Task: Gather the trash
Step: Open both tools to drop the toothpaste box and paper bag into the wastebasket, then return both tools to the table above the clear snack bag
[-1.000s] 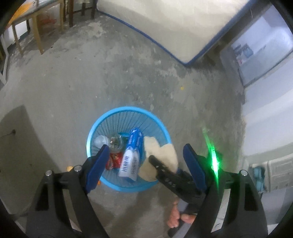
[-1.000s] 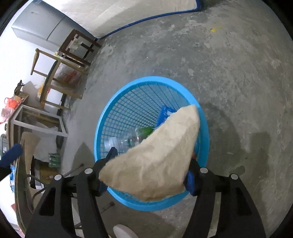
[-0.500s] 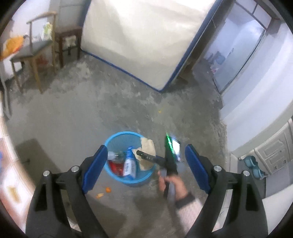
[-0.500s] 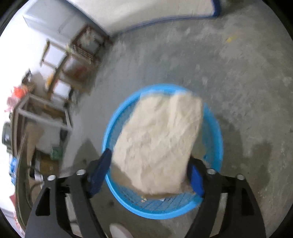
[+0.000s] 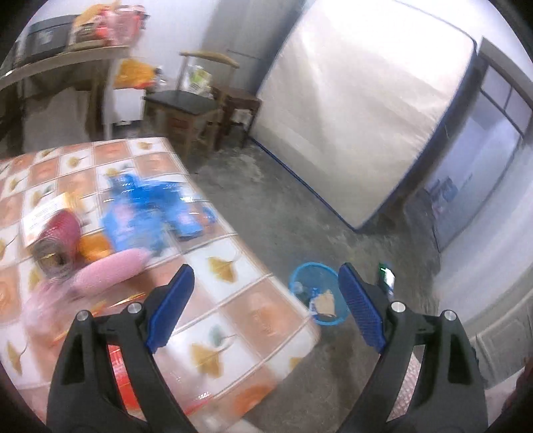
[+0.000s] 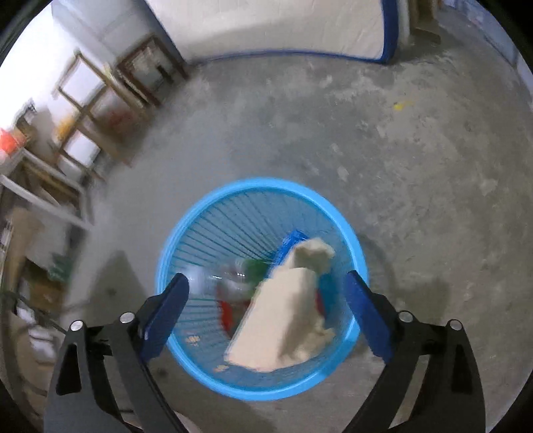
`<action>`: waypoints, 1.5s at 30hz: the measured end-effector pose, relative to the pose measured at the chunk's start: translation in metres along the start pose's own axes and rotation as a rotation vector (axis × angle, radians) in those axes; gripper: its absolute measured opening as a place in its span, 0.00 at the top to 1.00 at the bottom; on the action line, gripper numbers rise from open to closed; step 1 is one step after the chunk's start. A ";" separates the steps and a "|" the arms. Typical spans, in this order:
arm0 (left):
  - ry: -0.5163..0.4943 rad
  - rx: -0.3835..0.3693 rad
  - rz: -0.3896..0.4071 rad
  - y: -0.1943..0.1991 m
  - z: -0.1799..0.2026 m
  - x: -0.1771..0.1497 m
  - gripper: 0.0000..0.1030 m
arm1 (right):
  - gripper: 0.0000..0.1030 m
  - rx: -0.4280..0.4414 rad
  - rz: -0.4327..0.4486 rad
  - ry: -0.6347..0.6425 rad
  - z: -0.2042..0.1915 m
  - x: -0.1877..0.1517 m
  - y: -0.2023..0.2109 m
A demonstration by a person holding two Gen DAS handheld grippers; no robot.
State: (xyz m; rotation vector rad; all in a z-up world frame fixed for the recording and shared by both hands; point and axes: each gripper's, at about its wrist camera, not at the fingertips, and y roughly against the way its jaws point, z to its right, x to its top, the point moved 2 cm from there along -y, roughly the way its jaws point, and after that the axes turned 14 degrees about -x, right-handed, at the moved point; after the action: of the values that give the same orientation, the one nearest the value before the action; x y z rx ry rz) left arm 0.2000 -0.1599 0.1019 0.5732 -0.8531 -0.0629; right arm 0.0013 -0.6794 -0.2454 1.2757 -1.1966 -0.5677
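- Hanging above the blue basket [image 6: 263,383], your right gripper [image 6: 266,316] has its jaws spread wide, having just been opening; nothing is pinched between the pads.
- The tan paper wad [image 6: 286,313] lies inside the basket against its near right wall, clear of both pads; it is blurred, so you cannot tell whether it has settled.
- Beneath and beside the wad sit a blue packet [image 6: 289,243], a clear bottle with a green label [image 6: 246,269] and something red [image 6: 226,309], all in the basket's bottom.
- The basket stands on the bare concrete floor [image 6: 416,166], with a mattress [image 6: 266,26] leaning at the far wall.
- Your left gripper [image 5: 263,306] is spread wide too and holds nothing; it looks across the near right corner of the tiled table [image 5: 233,316].
- On that table, toward its left edge, lie a blue wrapper [image 5: 146,206], a red can [image 5: 60,239] on its side, a pink blurred item [image 5: 110,269] and an orange scrap [image 5: 93,246].
- From the left wrist view the basket [image 5: 316,289] stands on the floor just past the table's right edge.
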 end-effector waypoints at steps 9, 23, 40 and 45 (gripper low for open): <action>0.066 0.063 0.118 0.066 -0.065 -0.019 0.18 | 0.95 -0.265 -0.263 0.225 -0.024 -0.053 -0.076; 0.128 0.089 0.145 0.079 -0.113 -0.033 0.18 | 0.97 -0.633 -0.348 0.477 -0.041 -0.035 -0.150; 0.152 0.135 0.178 0.101 -0.127 -0.037 0.18 | 0.97 -0.593 -0.446 0.226 -0.034 -0.035 -0.189; 0.169 0.144 0.181 0.102 -0.133 -0.039 0.18 | 0.97 -0.568 -0.406 0.234 -0.037 -0.022 -0.174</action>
State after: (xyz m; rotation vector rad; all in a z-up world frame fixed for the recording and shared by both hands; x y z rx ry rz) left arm 0.2536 -0.0028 0.0571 0.6246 -0.7448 0.2108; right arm 0.0743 -0.6915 -0.4083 1.0505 -0.5194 -0.9467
